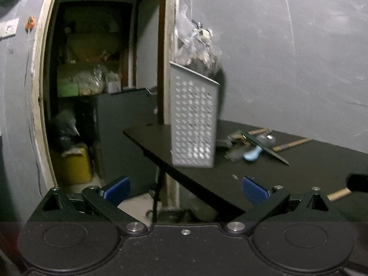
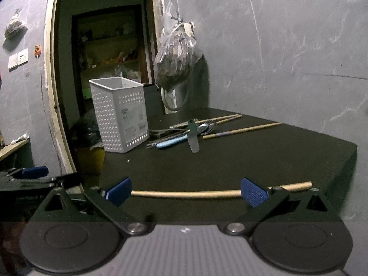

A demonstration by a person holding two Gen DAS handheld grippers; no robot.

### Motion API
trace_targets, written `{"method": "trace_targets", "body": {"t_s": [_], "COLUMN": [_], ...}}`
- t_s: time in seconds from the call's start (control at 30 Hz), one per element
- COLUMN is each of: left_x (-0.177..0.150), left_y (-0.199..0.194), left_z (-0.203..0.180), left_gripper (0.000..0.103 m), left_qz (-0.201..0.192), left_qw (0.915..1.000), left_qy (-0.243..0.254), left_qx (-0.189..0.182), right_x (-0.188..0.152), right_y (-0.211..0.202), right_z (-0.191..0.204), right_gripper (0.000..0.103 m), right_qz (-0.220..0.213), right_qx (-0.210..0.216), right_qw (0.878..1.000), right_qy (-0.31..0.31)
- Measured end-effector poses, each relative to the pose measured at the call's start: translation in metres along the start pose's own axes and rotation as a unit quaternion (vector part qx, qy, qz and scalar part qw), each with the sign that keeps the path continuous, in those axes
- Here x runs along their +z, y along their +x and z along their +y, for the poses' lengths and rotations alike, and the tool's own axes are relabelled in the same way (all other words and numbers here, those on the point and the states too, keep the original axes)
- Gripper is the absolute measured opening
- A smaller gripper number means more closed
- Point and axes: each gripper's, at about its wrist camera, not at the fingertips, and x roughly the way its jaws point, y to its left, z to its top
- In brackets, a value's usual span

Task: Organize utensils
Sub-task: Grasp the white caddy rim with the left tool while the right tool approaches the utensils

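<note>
A white perforated utensil basket [image 2: 120,112] stands upright near the left edge of the black table [image 2: 276,151]; in the left wrist view the basket [image 1: 194,117] is straight ahead. Right of it lies a pile of utensils [image 2: 184,131]: spoons, a fork, a blue-handled tool [image 2: 171,142], a knife [image 2: 193,138] and wooden chopsticks [image 2: 241,130]. A wooden stick [image 2: 186,193] lies across the table between my right gripper's fingers. My right gripper [image 2: 186,192] is open just above it. My left gripper [image 1: 186,191] is open and empty at the table's left edge.
A plastic bag [image 2: 176,57] hangs on the grey wall behind the basket. Left of the table an open doorway shows shelves [image 1: 89,69] and a yellow bin [image 1: 71,165] on the floor. The left gripper's body [image 2: 34,177] shows at the right wrist view's left edge.
</note>
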Motion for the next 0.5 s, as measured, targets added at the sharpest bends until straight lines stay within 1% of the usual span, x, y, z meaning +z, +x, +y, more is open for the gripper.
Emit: {"method": "trace_targets", "body": {"t_s": [0.07,0.23,0.5], "left_x": [0.008,0.026,0.042], "left_y": [0.016,0.057,0.109], "left_z": [0.000,-0.007,-0.015], "left_gripper": [0.103,0.103,0.102], "left_qz": [-0.010,-0.021,-0.029], "left_qw": [0.9999,0.9995,0.9990], "left_qy": [0.007,0.018,0.035], "left_qx": [0.003,0.012,0.005], "right_x": [0.002,0.012,0.023], "right_y": [0.002,0.012,0.029], "right_z": [-0.001,-0.011,-0.026], "right_gripper": [0.103,0.103,0.103], "right_qz": [0.000,0.017,0.037], "right_qx": [-0.003,-0.018,-0.041], "right_qw": [1.000,1.000,0.998], "right_qy": [-0.003,-0.017,-0.022]}}
